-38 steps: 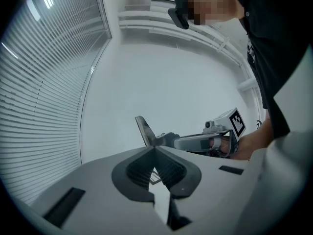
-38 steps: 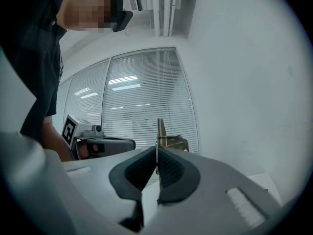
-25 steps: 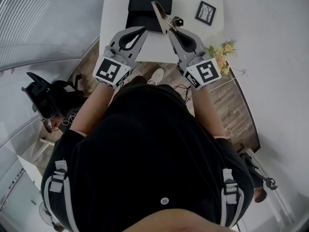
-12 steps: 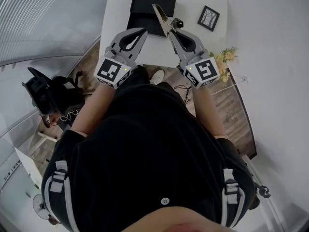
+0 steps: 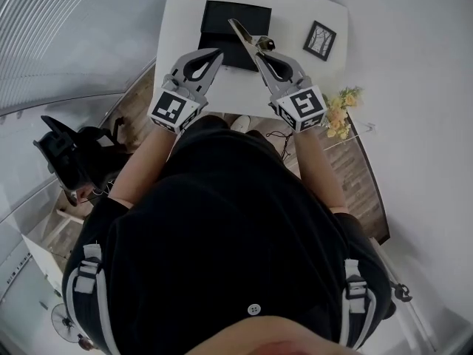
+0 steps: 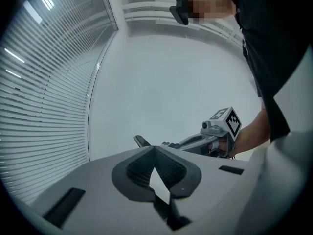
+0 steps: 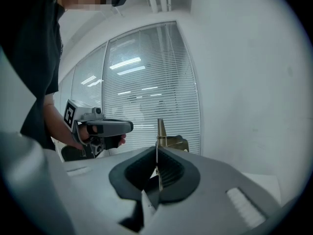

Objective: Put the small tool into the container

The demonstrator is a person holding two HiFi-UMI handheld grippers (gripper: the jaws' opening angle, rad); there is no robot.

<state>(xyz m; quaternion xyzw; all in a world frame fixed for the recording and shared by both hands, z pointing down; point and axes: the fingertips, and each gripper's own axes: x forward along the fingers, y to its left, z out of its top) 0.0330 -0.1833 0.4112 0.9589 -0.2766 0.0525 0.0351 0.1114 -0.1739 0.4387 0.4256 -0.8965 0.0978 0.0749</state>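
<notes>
Right gripper (image 5: 260,49) is clamped on the small tool (image 5: 246,34). A thin metal strip is pinched edge-on between the pads, and a brass-coloured part sticks out past the tips. Left gripper (image 5: 218,52) sits just to its left, apart from it. Its tips are closed on each other with nothing between them, only a small gap showing further back between the pads. Both point away from the person, over the near edge of the white table (image 5: 177,28).

Straight ahead of the tips is the black container (image 5: 222,22), lying flat on the table. From the head view the tool's far end overlaps the container's near right part. Can't tell whether it touches or is held above it.

Further out, ahead and right of the right gripper, a small framed picture (image 5: 319,40) lies on the table, clear of the container.

Off the table, a bunch of yellowish flowers (image 5: 337,114) sits just right of the right gripper's marker cube. A black chair (image 5: 68,156) stands well to the left of the left gripper, down at floor level.
</notes>
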